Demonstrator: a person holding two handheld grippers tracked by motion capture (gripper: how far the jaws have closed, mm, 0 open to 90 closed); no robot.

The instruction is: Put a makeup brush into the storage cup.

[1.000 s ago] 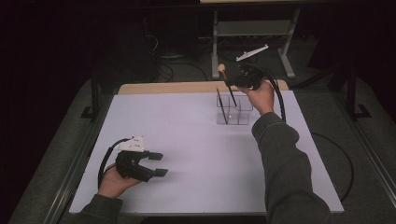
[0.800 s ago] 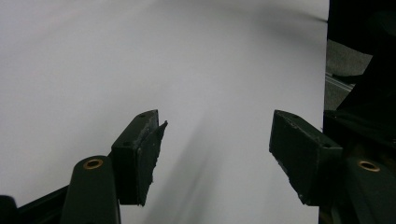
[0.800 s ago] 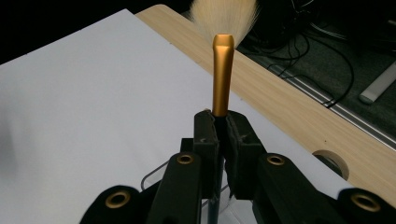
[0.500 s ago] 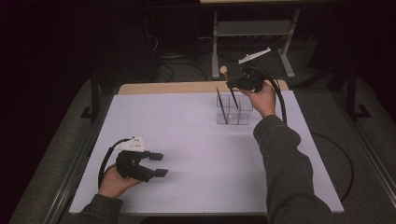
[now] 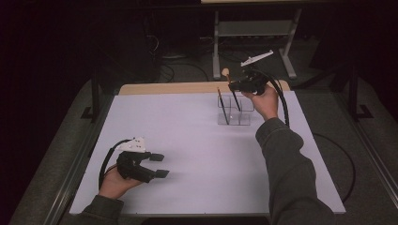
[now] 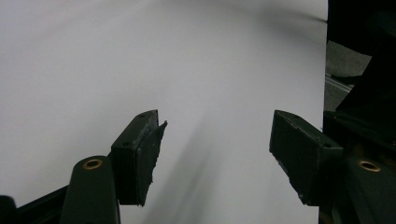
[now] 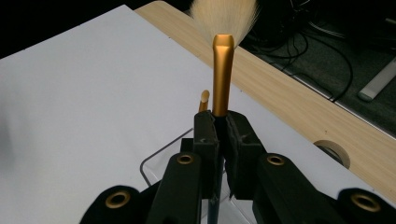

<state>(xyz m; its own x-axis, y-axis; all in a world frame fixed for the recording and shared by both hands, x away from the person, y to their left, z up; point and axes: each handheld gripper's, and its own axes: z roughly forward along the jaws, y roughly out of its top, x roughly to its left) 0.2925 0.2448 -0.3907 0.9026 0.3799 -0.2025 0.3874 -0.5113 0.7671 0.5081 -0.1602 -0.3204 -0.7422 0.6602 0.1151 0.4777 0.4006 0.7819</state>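
Makeup brush (image 7: 222, 70) clamped upright in right gripper (image 7: 223, 122), above clear organizer (image 5: 234, 110) at far right; left gripper (image 5: 157, 165) near left, jaws wide, empty.

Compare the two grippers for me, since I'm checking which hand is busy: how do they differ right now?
The right gripper is shut on a makeup brush, bristles up, above the clear organizer; the left gripper stands open with nothing between its jaws. The right is raised at the table's far side; the left sits low over the white tabletop at the near side. Both are black, hand-held, and trail a cable.
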